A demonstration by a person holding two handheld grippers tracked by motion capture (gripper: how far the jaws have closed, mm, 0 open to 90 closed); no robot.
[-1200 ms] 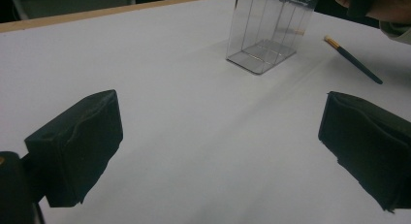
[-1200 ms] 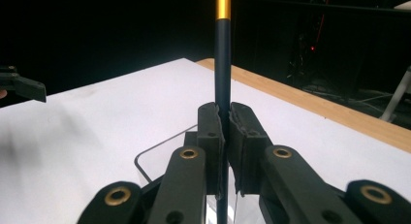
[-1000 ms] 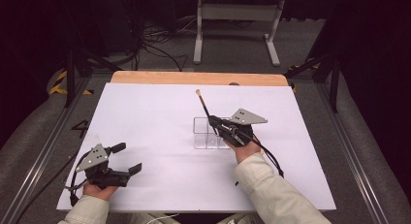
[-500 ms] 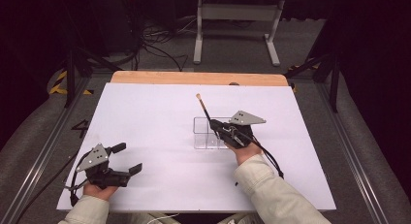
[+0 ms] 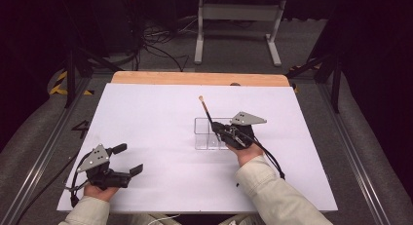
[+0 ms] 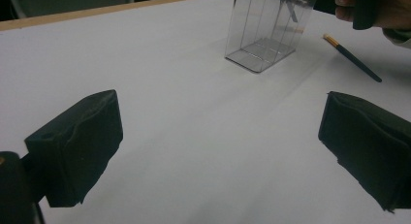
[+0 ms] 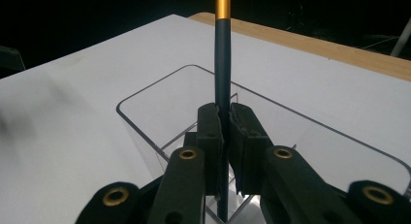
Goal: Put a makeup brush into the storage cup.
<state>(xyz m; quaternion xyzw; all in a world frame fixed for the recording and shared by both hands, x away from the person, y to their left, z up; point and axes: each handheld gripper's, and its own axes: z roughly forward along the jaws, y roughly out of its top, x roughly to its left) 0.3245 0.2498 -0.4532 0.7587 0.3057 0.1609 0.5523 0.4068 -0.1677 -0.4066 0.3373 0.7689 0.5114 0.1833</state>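
My right gripper (image 5: 219,130) is shut on a slim brush (image 5: 206,111) with a dark handle and a gold band. It holds the brush nearly upright over a clear plastic organiser box (image 5: 203,140) with several compartments. In the right gripper view the handle (image 7: 223,54) rises between the shut jaws, and its lower end dips inside the box (image 7: 145,118). My left gripper (image 5: 128,159) rests at the near left of the white table, open with nothing in it. Past its wide-spread jaws, the left gripper view shows the box (image 6: 269,30) and a second brush (image 6: 351,56) lying on the table.
A white sheet (image 5: 146,118) covers the table, with a wooden strip (image 5: 195,79) along its far edge. Beyond the table are a dark floor with cables and a metal stand (image 5: 238,20). The right forearm in a pale sleeve (image 5: 272,196) lies across the near right.
The right gripper has lowered the brush slightly, so its tip sits a little lower over the box. The left gripper has not moved.
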